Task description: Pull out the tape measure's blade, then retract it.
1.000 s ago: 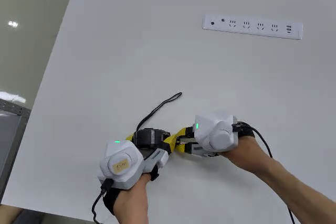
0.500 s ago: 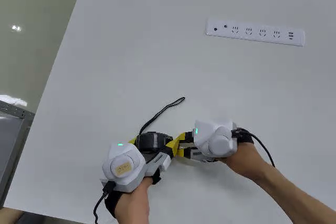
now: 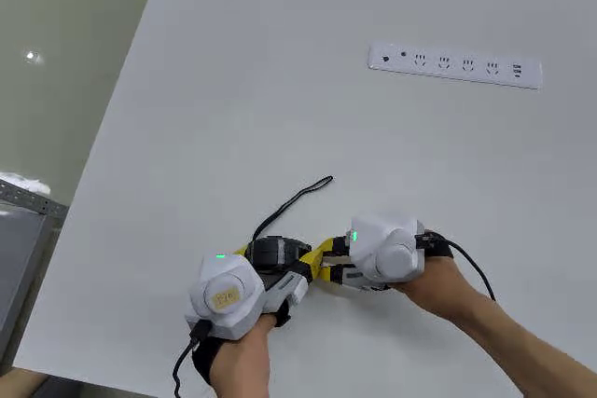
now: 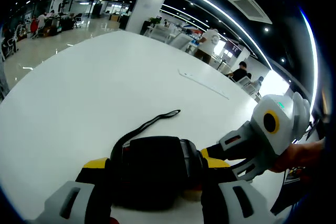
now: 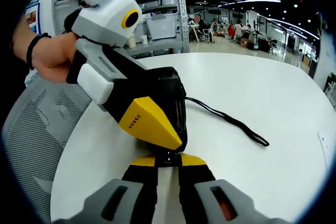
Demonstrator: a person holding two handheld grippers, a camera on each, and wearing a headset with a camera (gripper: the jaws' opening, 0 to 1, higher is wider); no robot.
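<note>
A black tape measure (image 3: 275, 252) lies near the front edge of the white table (image 3: 280, 90), and its black wrist strap (image 3: 294, 198) trails away behind it. My left gripper (image 4: 155, 167) is shut on the tape measure's body (image 4: 152, 153), with a yellow-tipped finger on each side. My right gripper (image 5: 168, 162) comes in from the other side, shut on the blade tip at the case's mouth. In the head view the left gripper (image 3: 273, 265) and the right gripper (image 3: 317, 263) nearly meet. Hardly any blade shows outside the case (image 5: 157, 98).
A white power strip (image 3: 454, 62) lies at the table's far right. The table's left edge (image 3: 103, 156) drops to a grey-green floor. A metal shelf (image 5: 163, 19) and an office chair back (image 5: 37, 145) stand behind the left gripper, and people stand far off.
The head camera has tilted, so the whole picture sits lower. Both grippers stay on the tape measure; the left one has edged slightly toward the right one.
</note>
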